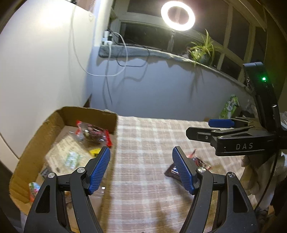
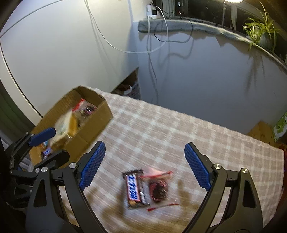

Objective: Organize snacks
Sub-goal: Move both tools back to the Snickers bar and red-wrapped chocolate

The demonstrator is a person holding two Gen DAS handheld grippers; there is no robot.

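A cardboard box [image 1: 26,152] stands at the left end of the checked tablecloth [image 1: 143,136] and holds several snack packs, among them a clear packet with red edges [image 1: 93,132]. My left gripper [image 1: 141,150] hangs open over bare cloth just right of the box, nothing between its pads. In the right wrist view a brown chocolate bar [image 2: 133,190], a second bar [image 2: 144,194] and a clear red-edged packet [image 2: 158,189] lie together on the cloth. My right gripper [image 2: 144,145] is open above them, touching none. The box [image 2: 96,123] sits far left there.
A window sill with a potted plant [image 1: 202,50], a ring light [image 1: 177,16] and hanging cables [image 1: 111,59] runs behind the table. A green package [image 1: 230,106] stands at the far right. A pale cloth [image 1: 256,170] hangs by the right edge.
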